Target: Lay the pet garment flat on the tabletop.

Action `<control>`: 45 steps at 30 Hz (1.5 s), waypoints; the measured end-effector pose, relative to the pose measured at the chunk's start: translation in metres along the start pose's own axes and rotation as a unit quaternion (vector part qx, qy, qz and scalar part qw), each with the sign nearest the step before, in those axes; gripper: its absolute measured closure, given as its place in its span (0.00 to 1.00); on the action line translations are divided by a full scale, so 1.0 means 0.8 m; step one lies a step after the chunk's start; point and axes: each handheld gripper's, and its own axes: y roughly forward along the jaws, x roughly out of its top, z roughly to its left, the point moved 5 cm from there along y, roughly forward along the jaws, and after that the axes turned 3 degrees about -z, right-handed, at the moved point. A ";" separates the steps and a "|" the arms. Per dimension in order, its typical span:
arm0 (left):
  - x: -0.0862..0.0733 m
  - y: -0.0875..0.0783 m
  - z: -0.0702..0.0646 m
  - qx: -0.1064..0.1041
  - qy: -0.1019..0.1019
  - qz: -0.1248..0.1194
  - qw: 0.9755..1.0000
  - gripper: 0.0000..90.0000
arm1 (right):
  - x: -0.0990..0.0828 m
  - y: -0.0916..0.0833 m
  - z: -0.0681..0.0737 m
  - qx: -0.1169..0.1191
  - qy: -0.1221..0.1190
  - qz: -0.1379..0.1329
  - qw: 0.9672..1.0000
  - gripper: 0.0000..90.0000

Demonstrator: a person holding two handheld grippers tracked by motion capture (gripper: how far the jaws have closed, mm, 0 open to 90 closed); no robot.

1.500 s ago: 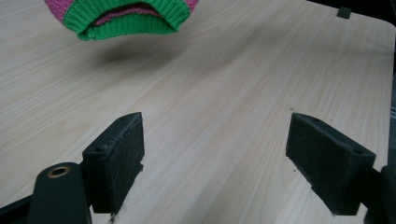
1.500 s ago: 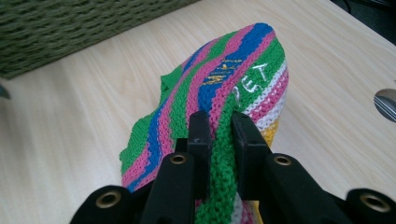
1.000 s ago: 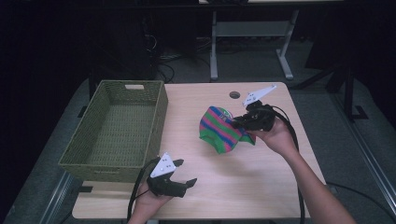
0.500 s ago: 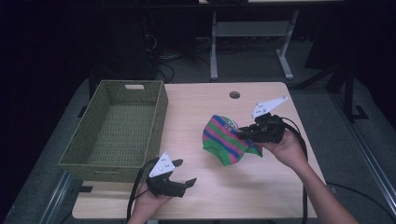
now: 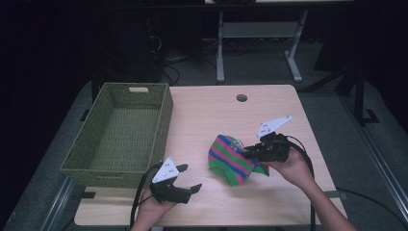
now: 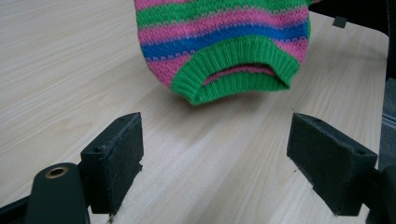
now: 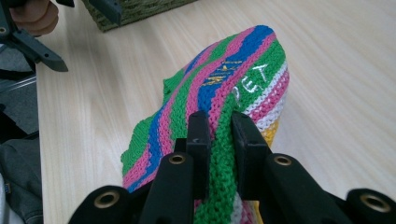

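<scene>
High view: a light wooden table (image 5: 207, 115) carries a green woven basket (image 5: 120, 134) on its left side and a striped knit sock (image 5: 231, 159) right of centre, well apart from the basket.
Sock: knitted in green, pink and blue stripes, with some white and yellow near the pinched end in the right gripper view (image 7: 219, 93); pale lettering on it is too small to read.
Sock position: it lies partly on the tabletop, with its right end lifted where it is pinched; its green ribbed cuff (image 6: 233, 70) faces the left gripper and gapes slightly.
Right gripper (image 5: 253, 153): held in the person's right hand (image 5: 288, 166) at the sock's right edge; in its own view the two jaws are nearly closed, with a fold of the green knit clamped between them.
Left gripper (image 5: 188, 179): held in the left hand (image 5: 151, 211) near the table's front edge, just in front of the basket's near corner; its jaws stand wide apart and hold nothing.
Left gripper view: the black pads (image 6: 116, 158) frame bare tabletop, the sock's cuff near but apart from them.
Basket: it looks empty, with a handle slot in the far wall.
</scene>
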 end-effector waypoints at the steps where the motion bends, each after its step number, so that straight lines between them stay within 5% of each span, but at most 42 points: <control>1: 0.000 0.000 0.000 0.000 0.000 0.000 1.000 0.20 | -0.002 0.003 0.001 0.000 -0.001 0.000 1.000 0.87; 23: -0.001 0.001 0.000 -0.005 -0.005 0.003 1.000 0.21 | -0.049 0.059 -0.001 0.007 0.020 0.050 0.999 0.84; 37: -0.001 0.002 -0.002 -0.007 -0.001 0.007 1.000 0.21 | -0.067 0.074 -0.001 0.005 0.033 0.067 0.997 0.46; 45: -0.001 0.002 -0.003 -0.008 -0.001 0.008 1.000 0.21 | -0.060 0.063 0.006 -0.003 0.016 0.050 0.999 0.39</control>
